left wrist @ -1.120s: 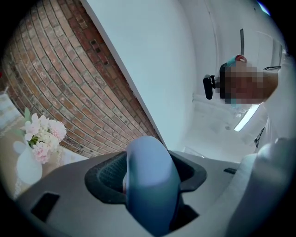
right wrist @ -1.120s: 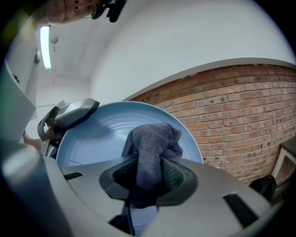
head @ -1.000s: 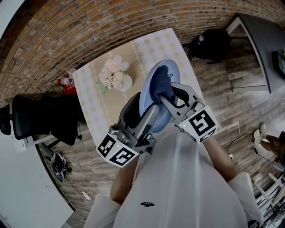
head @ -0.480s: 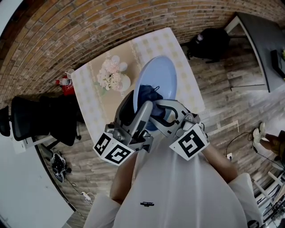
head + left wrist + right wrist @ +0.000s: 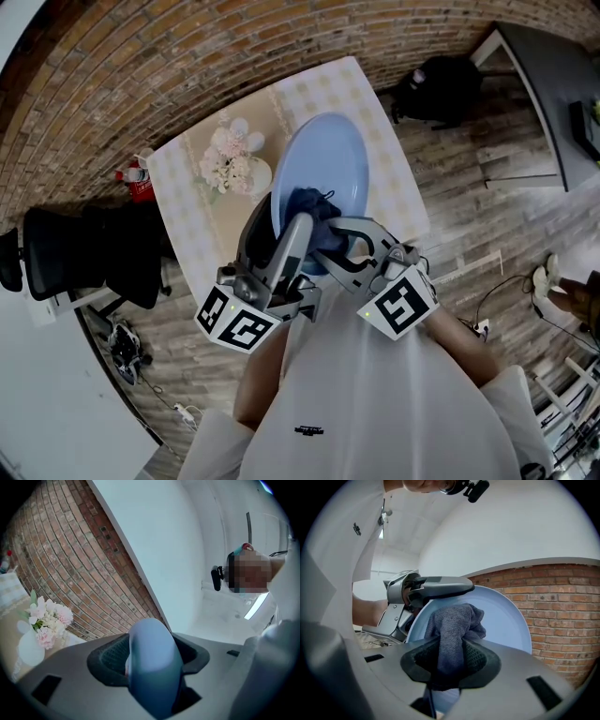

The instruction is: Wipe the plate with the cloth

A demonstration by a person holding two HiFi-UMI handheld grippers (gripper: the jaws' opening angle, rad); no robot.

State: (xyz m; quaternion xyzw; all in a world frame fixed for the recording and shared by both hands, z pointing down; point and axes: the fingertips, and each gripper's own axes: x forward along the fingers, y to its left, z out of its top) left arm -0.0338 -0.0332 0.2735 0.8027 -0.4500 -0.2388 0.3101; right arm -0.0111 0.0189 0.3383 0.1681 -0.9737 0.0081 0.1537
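Pinching bunched terry cloth (dark grey), right gripper presses the smooth plate that left gripper clamps.

Head view: high above, looking steeply down on tabletop. Gripper views: very near, along own jaws, facing brick wall. Shared: plate.

A table under a pale checked cover carries a beige runner across its middle. On the runner, near the edge by the brick wall, stands a white vase of pink-and-white flowers.
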